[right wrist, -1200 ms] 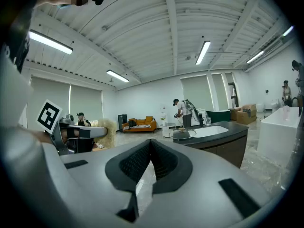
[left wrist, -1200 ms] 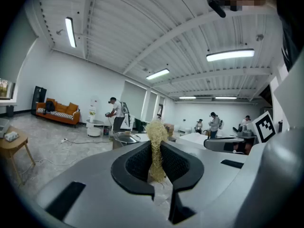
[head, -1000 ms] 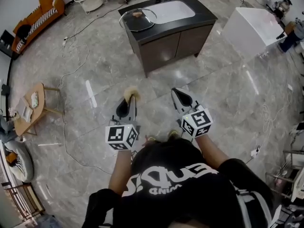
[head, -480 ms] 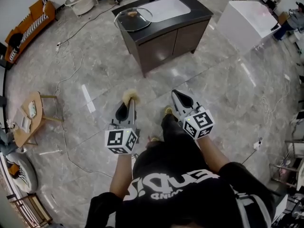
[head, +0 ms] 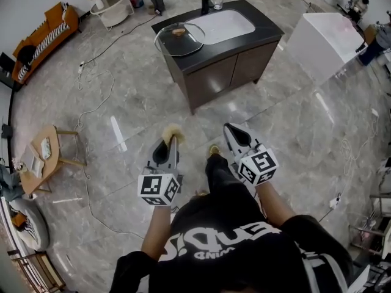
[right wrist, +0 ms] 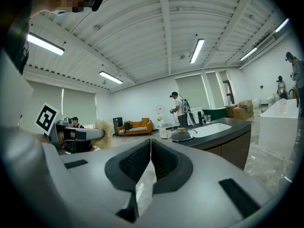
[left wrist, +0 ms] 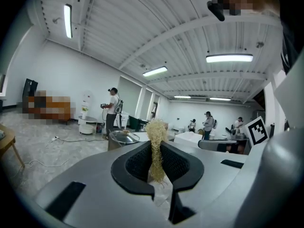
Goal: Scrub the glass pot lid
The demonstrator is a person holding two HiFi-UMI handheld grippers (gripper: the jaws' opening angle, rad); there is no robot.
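The glass pot lid (head: 179, 38) with a wooden knob lies on the dark counter (head: 269, 26) of a sink cabinet, well ahead of me; the lid (right wrist: 184, 134) also shows small in the right gripper view and again as the lid (left wrist: 123, 136) in the left gripper view. My left gripper (head: 173, 138) is shut on a tuft of yellow fibre scrubber (left wrist: 156, 148), which sticks up above the jaws as the scrubber (head: 170, 130). Level with it on the right, my right gripper (head: 229, 127) is shut, nothing between its pads (right wrist: 150, 161). Both grippers hover over the floor, far short of the counter.
A white sink basin (head: 225, 24) and black tap (head: 205, 0) sit in the counter. A white box (head: 327, 35) stands to the right, a small wooden table (head: 44, 148) to the left, cables (head: 98, 96) lie across the marble floor. Other people stand in the background.
Both grippers and I have moved forward toward the sink cabinet, keeping their spacing. The scrubber stays clamped in the left jaws; the right jaws stay closed.
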